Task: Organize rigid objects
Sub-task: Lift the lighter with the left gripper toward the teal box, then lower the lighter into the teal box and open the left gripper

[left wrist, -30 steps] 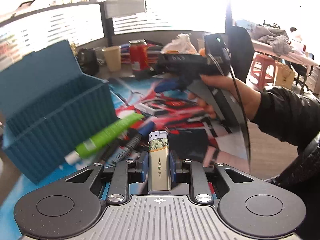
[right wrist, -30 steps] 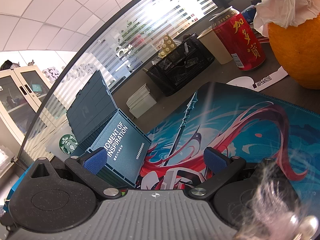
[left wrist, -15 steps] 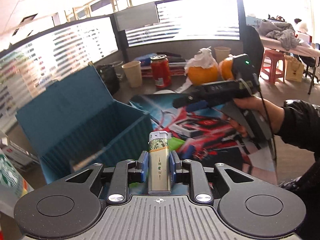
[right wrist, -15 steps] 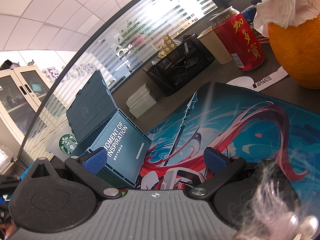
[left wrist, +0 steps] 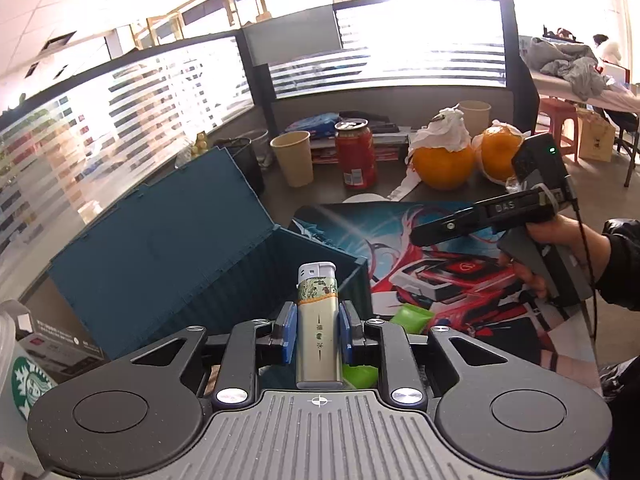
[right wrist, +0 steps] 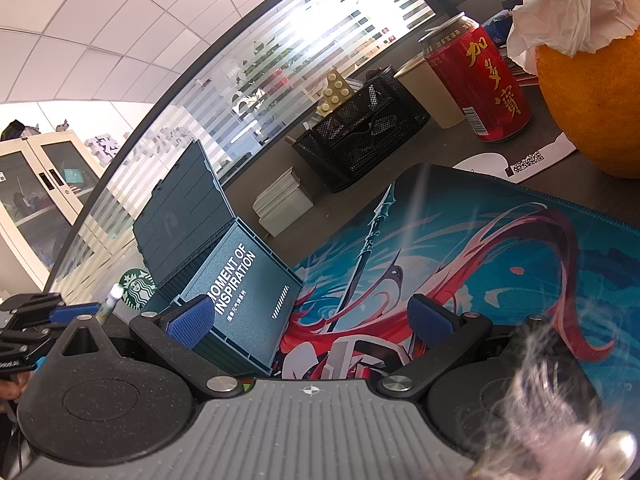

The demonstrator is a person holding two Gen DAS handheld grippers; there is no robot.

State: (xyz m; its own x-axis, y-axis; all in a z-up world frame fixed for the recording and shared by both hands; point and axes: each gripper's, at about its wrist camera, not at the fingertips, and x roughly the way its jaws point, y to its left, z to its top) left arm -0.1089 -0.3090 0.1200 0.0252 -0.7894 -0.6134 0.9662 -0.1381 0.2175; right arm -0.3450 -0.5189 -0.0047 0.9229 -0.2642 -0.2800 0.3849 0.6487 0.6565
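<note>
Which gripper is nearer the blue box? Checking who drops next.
Left. The left gripper, clamping the lighter, hangs beside the blue box; the right gripper sits farther back, over the mat.

My desk (left wrist: 420, 192) is dark grey. On it lies a colourful printed mat (right wrist: 500, 248), and beside the mat stands an open blue box (left wrist: 168, 264). Further back I see a red can (left wrist: 355, 154), a paper cup (left wrist: 292, 158), two oranges (left wrist: 442, 162), a black mesh holder (right wrist: 360, 136) and a small stack of cards (right wrist: 282, 204).
</note>
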